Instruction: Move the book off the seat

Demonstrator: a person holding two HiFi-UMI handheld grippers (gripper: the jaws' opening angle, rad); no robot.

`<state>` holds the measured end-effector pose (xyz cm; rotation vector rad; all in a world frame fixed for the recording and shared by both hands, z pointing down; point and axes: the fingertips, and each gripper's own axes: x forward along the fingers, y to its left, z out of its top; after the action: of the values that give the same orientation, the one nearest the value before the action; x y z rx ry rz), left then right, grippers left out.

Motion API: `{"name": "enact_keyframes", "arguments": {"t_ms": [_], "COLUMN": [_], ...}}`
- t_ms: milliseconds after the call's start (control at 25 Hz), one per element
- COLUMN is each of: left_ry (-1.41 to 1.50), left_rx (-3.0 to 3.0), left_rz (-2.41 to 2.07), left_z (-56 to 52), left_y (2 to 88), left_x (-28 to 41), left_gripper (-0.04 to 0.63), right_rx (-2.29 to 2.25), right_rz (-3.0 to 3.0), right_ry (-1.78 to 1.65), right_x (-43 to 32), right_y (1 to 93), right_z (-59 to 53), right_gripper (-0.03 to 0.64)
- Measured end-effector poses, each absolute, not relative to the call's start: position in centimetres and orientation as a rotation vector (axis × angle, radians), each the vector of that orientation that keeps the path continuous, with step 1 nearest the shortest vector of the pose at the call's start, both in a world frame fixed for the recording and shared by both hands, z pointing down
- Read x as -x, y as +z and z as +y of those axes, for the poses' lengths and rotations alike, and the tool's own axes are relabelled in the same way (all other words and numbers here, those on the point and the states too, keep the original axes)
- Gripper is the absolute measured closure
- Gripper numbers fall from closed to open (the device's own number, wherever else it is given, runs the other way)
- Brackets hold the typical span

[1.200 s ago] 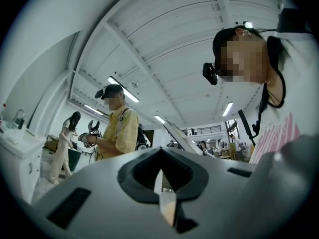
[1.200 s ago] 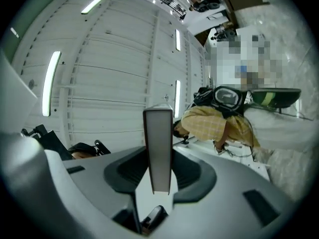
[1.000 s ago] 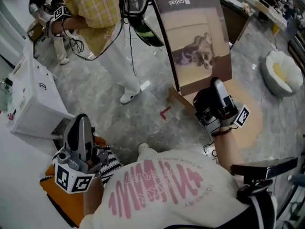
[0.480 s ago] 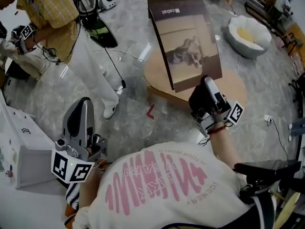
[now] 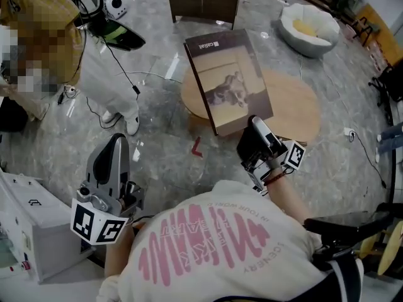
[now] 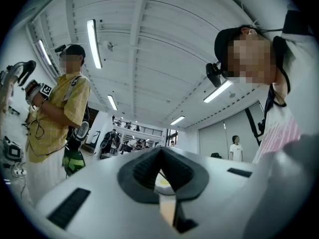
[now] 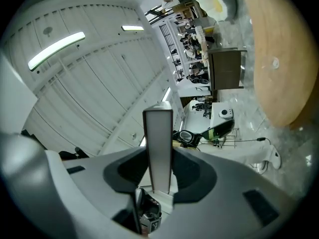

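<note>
Plainly, our right gripper (image 5: 254, 126) is clamped on the book (image 5: 227, 80), its jaws pressed against both sides of the lower edge; the right gripper view shows the pale page block (image 7: 158, 133) standing upright between the dark pads. The book is in the air, cover toward us, in front of the near-left part of the round wooden table (image 5: 293, 106), and is resting on no seat. Its cover carries a sepia photograph, and a dark strip along the far edge has white lettering that seems to read "callali", with a small white square beside it. Our left gripper (image 5: 116, 145) hangs over the grey floor at the left with its jaws together and nothing in them. Each gripper has a cube of black-and-white square markers (image 5: 97, 225). Our white shirt (image 5: 208, 250) has large pink lettering, seen upside down and not readable. A red mark (image 5: 196, 146) lies on the floor.
</note>
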<state>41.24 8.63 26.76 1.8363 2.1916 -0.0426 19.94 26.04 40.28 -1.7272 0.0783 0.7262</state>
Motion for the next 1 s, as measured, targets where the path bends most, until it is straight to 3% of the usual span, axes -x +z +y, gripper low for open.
{"name": "enact_keyframes", "arguments": {"t_ms": [1000], "left_ry": [0.244], "left_rx": [-2.228], "left_rz": [1.890], "left_z": [17.7], "left_y": [36.8], "left_x": [-44.3], "left_gripper": [0.588], "right_rx": [1.547], "right_rz": [-0.147], "right_ry": [0.291], "right_x": [-26.5], "right_y": [66.2], "right_z": [37.2], "right_gripper": [0.460]}}
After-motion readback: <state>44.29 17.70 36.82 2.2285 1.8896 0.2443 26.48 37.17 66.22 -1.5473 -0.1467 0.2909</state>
